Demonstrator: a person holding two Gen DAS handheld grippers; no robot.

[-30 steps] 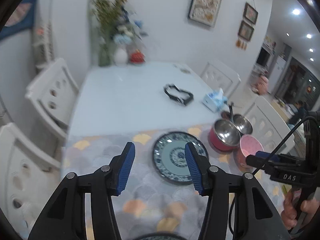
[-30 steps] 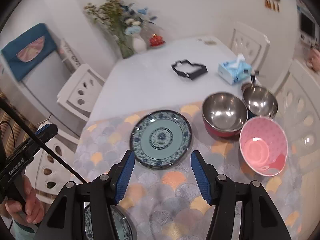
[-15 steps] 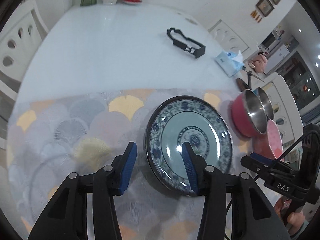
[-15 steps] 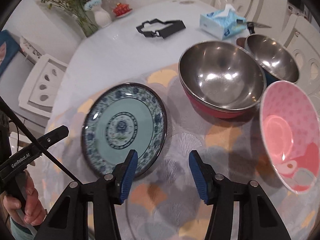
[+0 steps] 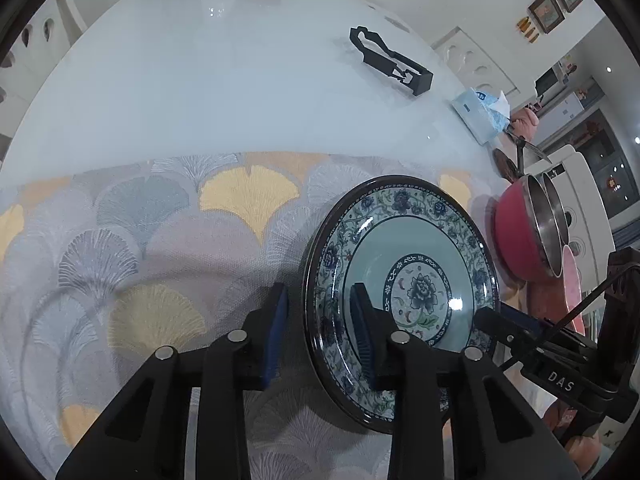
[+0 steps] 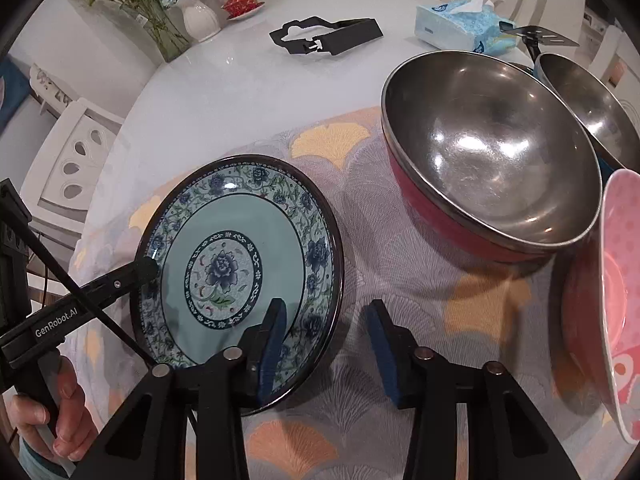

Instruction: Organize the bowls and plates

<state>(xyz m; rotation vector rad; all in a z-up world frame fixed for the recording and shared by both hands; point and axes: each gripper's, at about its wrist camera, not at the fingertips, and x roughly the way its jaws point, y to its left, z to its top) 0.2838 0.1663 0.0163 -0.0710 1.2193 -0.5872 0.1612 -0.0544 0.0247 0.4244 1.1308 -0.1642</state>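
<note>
White glossy table (image 5: 224,80), ginkgo-leaf patterned cloth (image 5: 132,248) over near part. White vase (image 6: 200,20) with flowers, glass vase (image 6: 164,36) of green stems, red lidded dish (image 6: 242,2) at table's far edge. Black frame-shaped object (image 6: 328,36) mid-table; tissue box (image 6: 460,26) near right edge. White cut-out chairs (image 6: 76,152) along left side, more at far side. Pale walls; framed pictures (image 5: 554,0) upper right. Ceiling spotlights over dim adjoining room at right.

A patterned cloth (image 6: 472,312) covers the near part of the white tabletop (image 5: 200,80). Farther back lie a black frame (image 6: 328,36) and a tissue box (image 6: 456,24); a white vase (image 6: 200,16) of flowers and a red dish (image 6: 242,2) stand near the far edge, white chairs (image 6: 76,152) around
</note>
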